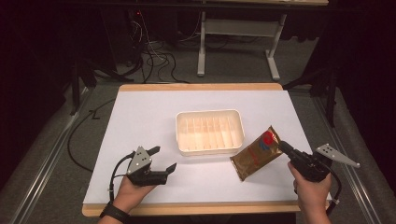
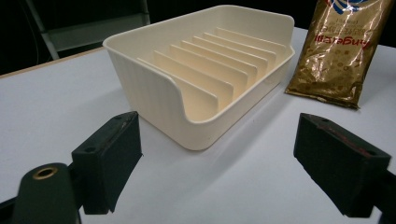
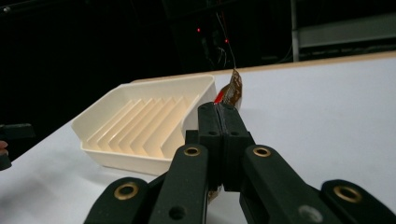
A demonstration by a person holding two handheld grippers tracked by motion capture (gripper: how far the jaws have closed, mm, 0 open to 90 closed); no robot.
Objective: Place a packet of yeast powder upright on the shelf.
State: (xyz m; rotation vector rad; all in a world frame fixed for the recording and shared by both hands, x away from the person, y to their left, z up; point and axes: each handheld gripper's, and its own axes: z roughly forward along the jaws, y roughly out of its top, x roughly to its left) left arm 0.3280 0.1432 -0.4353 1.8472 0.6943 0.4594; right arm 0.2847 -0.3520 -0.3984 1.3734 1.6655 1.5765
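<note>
The right gripper (image 1: pixel 283 147) is clamped on the edge of a gold foil packet (image 1: pixel 258 153) with a red and blue mark near its top end, its two black jaws pressed together with the foil pinched between them (in the right gripper view the packet stands edge-on just past the jaw tips). The packet hangs tilted over the white table (image 1: pixel 149 116), its lower corner close to the surface, just to the right of a cream plastic tray (image 1: pixel 210 132) with a row of upright divider ribs inside. The tray sits near the middle of the table, its long side facing the person, and the packet is beside it, not in it. The left gripper (image 1: pixel 164 158) rests low near the front edge on the left, held in the person's left hand (image 1: pixel 133 192); its jaws stand wide apart with nothing between them, pointing toward the near corner of the tray.
</note>
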